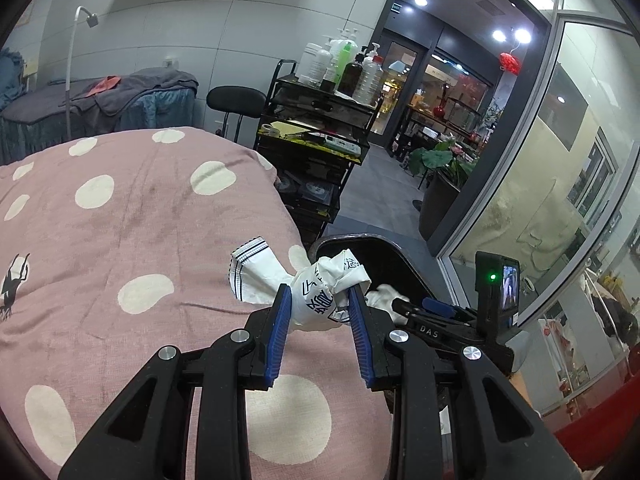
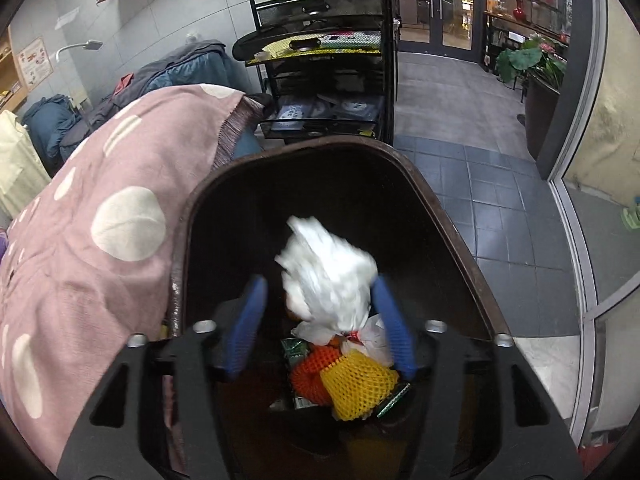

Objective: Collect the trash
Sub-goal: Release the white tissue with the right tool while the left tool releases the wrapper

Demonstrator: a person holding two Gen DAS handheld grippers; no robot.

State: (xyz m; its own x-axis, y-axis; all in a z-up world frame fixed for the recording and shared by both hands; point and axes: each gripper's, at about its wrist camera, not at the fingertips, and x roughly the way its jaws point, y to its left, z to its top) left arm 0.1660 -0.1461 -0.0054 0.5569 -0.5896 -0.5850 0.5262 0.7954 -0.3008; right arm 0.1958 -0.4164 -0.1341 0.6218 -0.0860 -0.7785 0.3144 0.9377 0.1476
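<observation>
While the left gripper (image 1: 319, 300) pinches a crumpled white wrapper (image 1: 316, 288) over the pink spotted blanket (image 1: 120, 220), the bin (image 2: 440, 216) sits just ahead to its right. Over that bin, the right gripper (image 2: 320, 292) stands spread, a blurred white wad (image 2: 328, 268) loose between its fingers, above yellow netting (image 2: 356, 384).

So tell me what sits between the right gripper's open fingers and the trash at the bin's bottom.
Right wrist view: a crumpled white wad, blurred, between the right gripper fingers, above netted trash in the bin.
</observation>
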